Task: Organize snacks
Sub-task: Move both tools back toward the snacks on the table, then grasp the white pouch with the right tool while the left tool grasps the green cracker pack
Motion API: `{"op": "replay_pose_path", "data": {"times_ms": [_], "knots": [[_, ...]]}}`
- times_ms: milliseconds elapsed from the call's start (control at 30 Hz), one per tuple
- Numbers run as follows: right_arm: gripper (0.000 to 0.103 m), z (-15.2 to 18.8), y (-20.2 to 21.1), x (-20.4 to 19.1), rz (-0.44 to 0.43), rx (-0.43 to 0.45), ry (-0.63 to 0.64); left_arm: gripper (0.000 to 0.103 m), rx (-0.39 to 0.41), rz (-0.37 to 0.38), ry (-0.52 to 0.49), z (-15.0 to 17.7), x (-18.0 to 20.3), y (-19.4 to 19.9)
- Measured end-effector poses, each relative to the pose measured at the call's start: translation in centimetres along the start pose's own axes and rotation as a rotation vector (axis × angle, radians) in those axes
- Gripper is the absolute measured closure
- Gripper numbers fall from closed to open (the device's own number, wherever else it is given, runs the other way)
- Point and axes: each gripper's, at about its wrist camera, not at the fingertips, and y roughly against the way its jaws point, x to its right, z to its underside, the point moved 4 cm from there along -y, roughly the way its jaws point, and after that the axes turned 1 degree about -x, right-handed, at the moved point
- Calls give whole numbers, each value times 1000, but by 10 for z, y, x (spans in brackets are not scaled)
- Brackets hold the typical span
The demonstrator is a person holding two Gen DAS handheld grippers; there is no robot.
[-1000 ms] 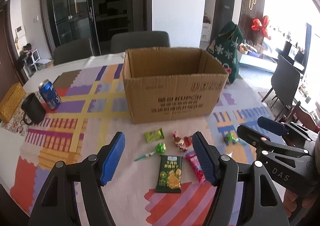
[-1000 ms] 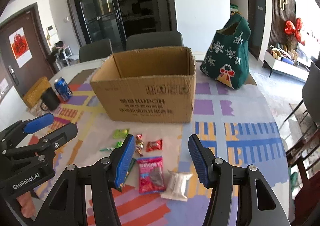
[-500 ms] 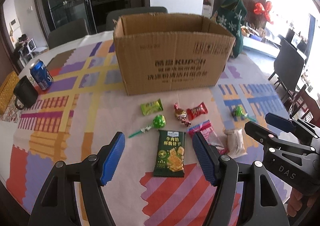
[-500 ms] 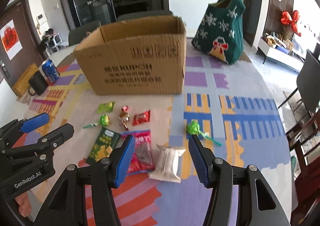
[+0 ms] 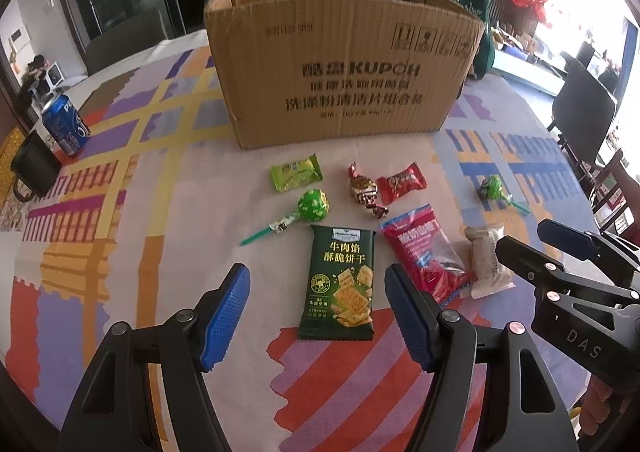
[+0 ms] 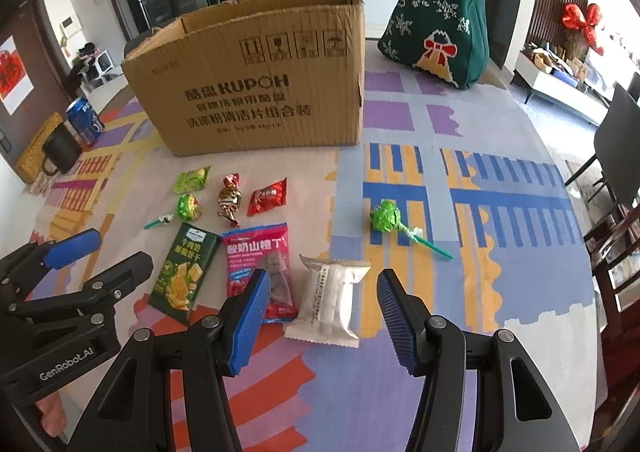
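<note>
Snacks lie loose on the patterned tablecloth in front of an open cardboard box (image 5: 344, 92). My left gripper (image 5: 317, 272) hovers open above a dark green cracker pack (image 5: 342, 284), its pads clear of it. My right gripper (image 6: 322, 280) is open over a white wrapped pack (image 6: 330, 296), with a pink-red pack (image 6: 260, 260) just to its left. Nearer the box lie a green candy (image 5: 296, 172), a foil-wrapped candy (image 5: 362, 188), a red candy (image 5: 402, 182) and a green lollipop (image 5: 312, 206). A second green lollipop (image 6: 386, 216) lies apart to the right.
A blue can (image 5: 66, 124) and a black mug (image 5: 34, 168) stand at the table's left. A green knitted bag (image 6: 440, 24) sits behind the box on the right. Dark chairs (image 6: 618, 140) stand past the table's right edge.
Both grippers have sunk toward the table and tipped further down, so the snacks look bigger and closer. Neither gripper's opening has changed, and no snack has moved.
</note>
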Motion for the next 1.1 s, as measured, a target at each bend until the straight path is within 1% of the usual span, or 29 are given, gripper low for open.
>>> {"op": "replay_pose_path", "data": {"times_ms": [267, 600, 800, 933, 1000, 1033, 1100], "knots": [[47, 6, -15, 4, 9, -42, -13, 34, -50, 4, -5, 5, 1, -19], [46, 14, -36, 11, 19, -101, -37, 34, -128, 0, -19, 11, 2, -51], [47, 12, -45, 12, 26, -110, -37, 33, -140, 1, -28, 10, 6, -62], [47, 9, -48, 10, 45, -105, -22, 34, -133, 7, -23, 6, 8, -64], [47, 8, -51, 9, 43, -109, -20, 42, -127, 14, -27, 5, 9, -64], [47, 8, -52, 9, 43, -111, -21, 45, -124, 17, -30, 5, 11, -63], [48, 8, -54, 9, 44, -110, -19, 58, -113, 24, -41, 5, 14, -61]]}}
